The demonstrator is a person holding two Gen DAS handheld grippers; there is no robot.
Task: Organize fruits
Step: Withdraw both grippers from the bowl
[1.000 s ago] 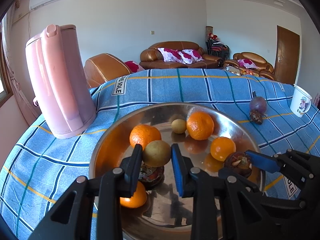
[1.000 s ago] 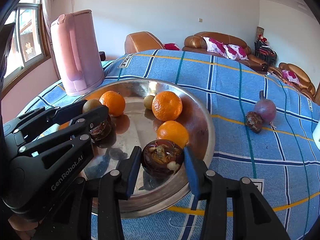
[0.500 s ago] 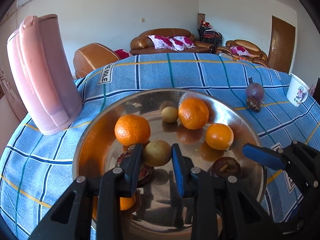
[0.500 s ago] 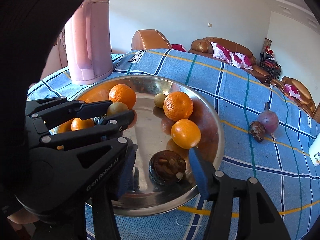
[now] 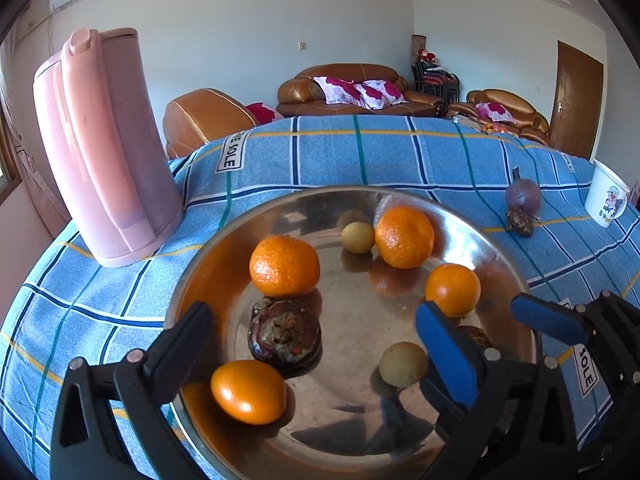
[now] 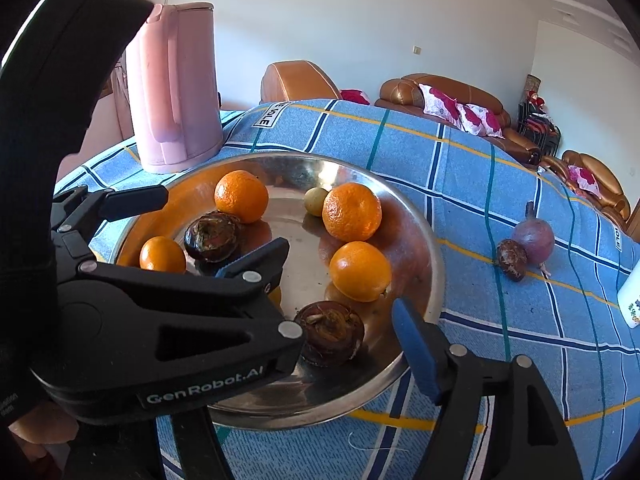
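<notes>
Right-wrist view: left gripper [image 6: 218, 236] body hides lower-left of metal bowl [image 6: 434, 264]; white cup [image 6: 631, 300] cut off at right edge.

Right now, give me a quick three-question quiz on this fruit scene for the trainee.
1. How many oranges lie in the metal bowl?
2. True or false: the purple fruit lies inside the bowl.
3. Which stands on the checked cloth beside the bowl: A) pink jug, B) glass bottle, C) toaster?
Key: 1) four; 2) false, it lies on the cloth; 3) A.
</notes>
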